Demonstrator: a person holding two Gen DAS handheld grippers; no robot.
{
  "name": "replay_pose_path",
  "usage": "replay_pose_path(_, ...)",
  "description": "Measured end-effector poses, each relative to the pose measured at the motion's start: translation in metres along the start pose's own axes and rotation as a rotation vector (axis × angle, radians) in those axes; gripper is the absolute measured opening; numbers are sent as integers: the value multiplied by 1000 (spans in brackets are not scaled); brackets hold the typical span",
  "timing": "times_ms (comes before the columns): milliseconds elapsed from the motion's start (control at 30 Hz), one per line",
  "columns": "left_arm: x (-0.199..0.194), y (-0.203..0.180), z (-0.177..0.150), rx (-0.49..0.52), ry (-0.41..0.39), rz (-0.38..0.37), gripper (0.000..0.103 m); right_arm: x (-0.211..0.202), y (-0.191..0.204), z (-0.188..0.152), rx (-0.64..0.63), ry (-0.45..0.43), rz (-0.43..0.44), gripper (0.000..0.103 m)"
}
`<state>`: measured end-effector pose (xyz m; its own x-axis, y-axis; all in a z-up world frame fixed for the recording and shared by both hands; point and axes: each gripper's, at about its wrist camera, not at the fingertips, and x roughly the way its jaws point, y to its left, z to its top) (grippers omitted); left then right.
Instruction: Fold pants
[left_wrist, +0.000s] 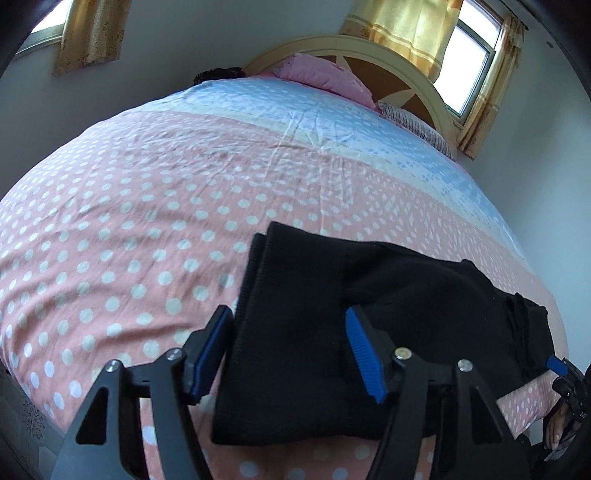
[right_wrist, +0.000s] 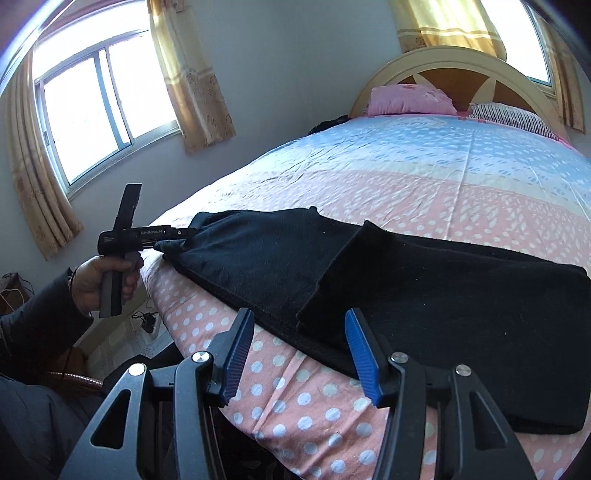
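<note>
Black pants (left_wrist: 295, 306) lie along the near edge of the bed, with one part folded over the rest (right_wrist: 443, 295). My left gripper (left_wrist: 290, 350) stands open astride one end of the pants: its left pad is just off the cloth's edge, its right pad over the cloth. In the right wrist view a hand holds that left gripper (right_wrist: 181, 238) at the far left end of the pants. My right gripper (right_wrist: 299, 356) is open above the pants' near edge, with dotted sheet and cloth edge showing between its fingers. One blue pad (left_wrist: 557, 364) of it shows at the other end.
The bed sheet (left_wrist: 129, 221) is pink with white dots, blue further back. A pink pillow (right_wrist: 410, 99) and a striped pillow (right_wrist: 509, 116) lie by the headboard (right_wrist: 443, 62). Curtained windows (right_wrist: 92, 107) flank the bed. A charger with cable (right_wrist: 147, 319) lies on the floor to the left.
</note>
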<state>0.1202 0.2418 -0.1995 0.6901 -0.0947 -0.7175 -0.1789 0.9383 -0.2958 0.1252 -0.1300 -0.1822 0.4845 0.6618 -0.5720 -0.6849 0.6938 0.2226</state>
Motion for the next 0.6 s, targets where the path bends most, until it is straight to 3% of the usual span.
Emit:
replay_pose_path(233,2,16,2,-76,11,-88,63,-4,1,1,-3,-17,-9,53)
replay_pose_path(400,-2,22,0,-115,36,-123,27,-7,-2,0,8,-30,-22,53)
replay_pose_path(600,-15,12,6,-128,36,-125,21,-12,-12,1,38,-50,-48,53)
